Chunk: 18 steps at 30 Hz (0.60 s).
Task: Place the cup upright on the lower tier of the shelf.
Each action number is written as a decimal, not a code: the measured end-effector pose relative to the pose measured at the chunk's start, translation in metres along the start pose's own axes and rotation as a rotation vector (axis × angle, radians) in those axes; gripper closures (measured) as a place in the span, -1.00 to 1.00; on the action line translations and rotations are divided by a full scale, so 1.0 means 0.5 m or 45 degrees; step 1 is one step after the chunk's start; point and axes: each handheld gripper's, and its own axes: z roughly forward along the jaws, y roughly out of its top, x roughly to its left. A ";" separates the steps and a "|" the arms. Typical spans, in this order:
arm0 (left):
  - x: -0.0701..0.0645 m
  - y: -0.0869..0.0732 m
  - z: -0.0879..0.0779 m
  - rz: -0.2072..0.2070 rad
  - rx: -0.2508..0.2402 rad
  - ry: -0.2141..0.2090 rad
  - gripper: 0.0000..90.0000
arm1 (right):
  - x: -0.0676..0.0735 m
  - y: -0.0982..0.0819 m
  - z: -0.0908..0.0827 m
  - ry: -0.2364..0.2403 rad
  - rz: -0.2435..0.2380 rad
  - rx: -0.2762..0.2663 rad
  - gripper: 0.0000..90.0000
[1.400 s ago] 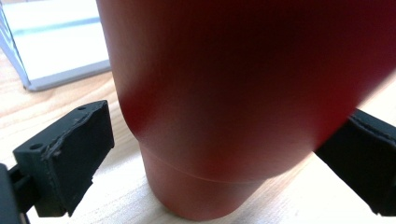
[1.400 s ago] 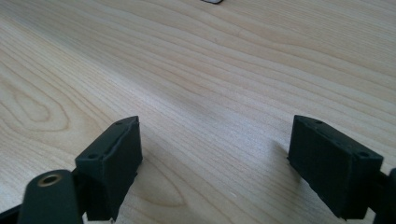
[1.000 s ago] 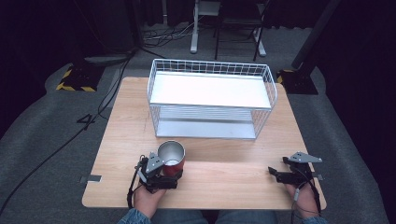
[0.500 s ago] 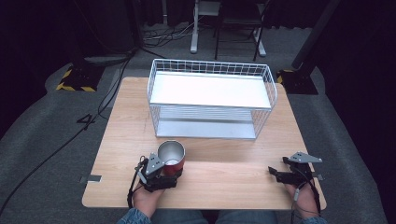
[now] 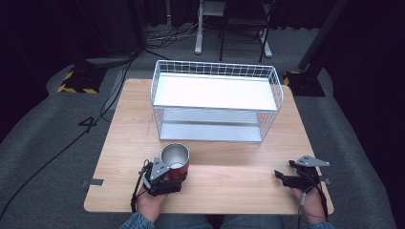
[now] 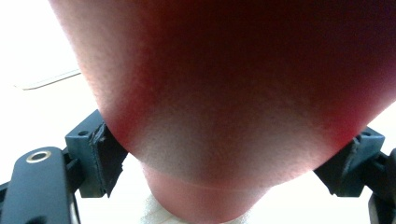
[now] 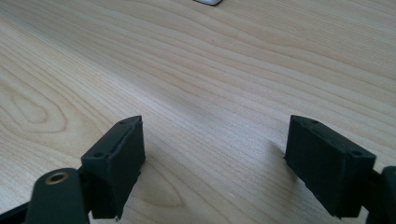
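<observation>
A red cup (image 5: 175, 160) with a shiny metal inside stands upright on the wooden table (image 5: 229, 188) near its front left. My left gripper (image 5: 173, 175) reaches around the cup's lower part from the near side. Its jaws have just been closing, with the cup between them. In the left gripper view the cup's red wall (image 6: 233, 93) looms close, and both pads (image 6: 100, 144) press on its sides. My right gripper (image 5: 282, 177) rests low at the front right, open, with only bare wood between its fingers (image 7: 119, 158).
A white wire rack (image 5: 215, 71) with two shelves stands at the back middle of the table. A small white foot of it (image 7: 208, 2) shows at the top of the right gripper view. Cables and chair legs lie on the dark floor beyond.
</observation>
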 end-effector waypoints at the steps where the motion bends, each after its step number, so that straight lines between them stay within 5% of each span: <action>1: 0.000 0.001 -0.001 -0.003 0.002 -0.002 -0.64 | 0.000 0.000 0.000 0.000 0.000 0.000 -0.55; 18: -0.012 0.049 -0.035 0.076 -0.011 -0.006 -0.64 | 0.001 0.000 0.000 -0.010 -0.005 -0.006 -0.54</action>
